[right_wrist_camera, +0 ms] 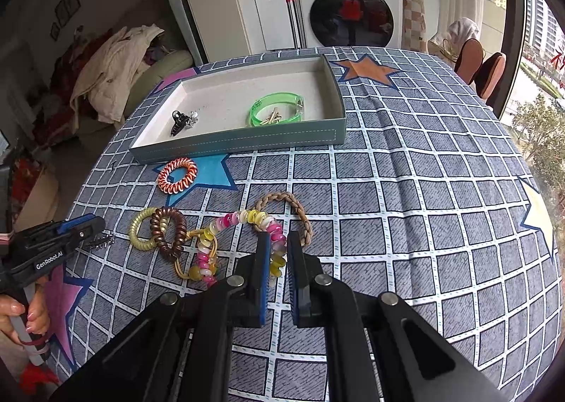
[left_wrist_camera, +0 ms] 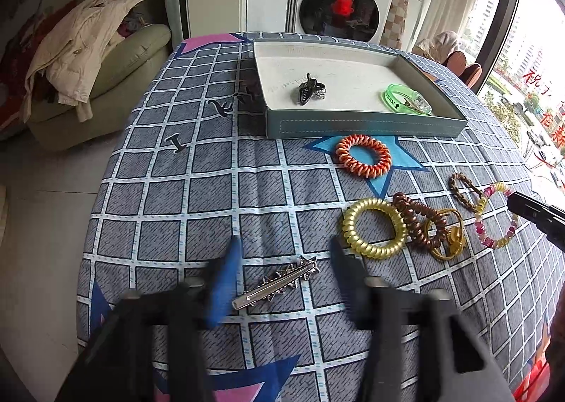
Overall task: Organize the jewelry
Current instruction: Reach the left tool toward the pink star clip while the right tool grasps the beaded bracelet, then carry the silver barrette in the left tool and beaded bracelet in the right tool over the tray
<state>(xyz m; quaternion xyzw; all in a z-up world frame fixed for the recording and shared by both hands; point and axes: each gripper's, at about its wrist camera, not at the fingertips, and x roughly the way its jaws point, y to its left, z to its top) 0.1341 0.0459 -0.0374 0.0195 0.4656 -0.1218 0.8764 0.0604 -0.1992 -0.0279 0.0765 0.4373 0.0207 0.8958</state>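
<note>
The left claw (left_wrist_camera: 282, 253) stood wide open at the bottom of the left wrist view, its blurred blue-padded fingers either side of a silver star-studded hair clip (left_wrist_camera: 277, 282) that lay flat on the checked tablecloth (left_wrist_camera: 197, 197); the pads did not touch the clip. Right of it, in the lower right of that view, lay a yellow coil hair tie (left_wrist_camera: 374, 228), a brown coil hair tie (left_wrist_camera: 418, 222) overlapping a gold elastic with a charm (left_wrist_camera: 450, 238), a pink and yellow bead bracelet (left_wrist_camera: 494, 220) and a brown braided band (left_wrist_camera: 464, 192). Above them an orange and white coil tie (left_wrist_camera: 363, 156) sat on a blue star, just in front of the grey-blue tray (left_wrist_camera: 363, 126). Inside the tray were a black claw clip (left_wrist_camera: 309, 89) near the middle and a green bangle (left_wrist_camera: 406, 98) at the right end.

In the right wrist view the right claw (right_wrist_camera: 279, 243) was nearly closed at lower centre, its tips set on either side of the bead bracelet's near edge; whether the pads pressed the beads could not be told. The left claw's tip showed at the left edge, over the clip, with a person's hand (right_wrist_camera: 24, 317) on its handle.
</note>
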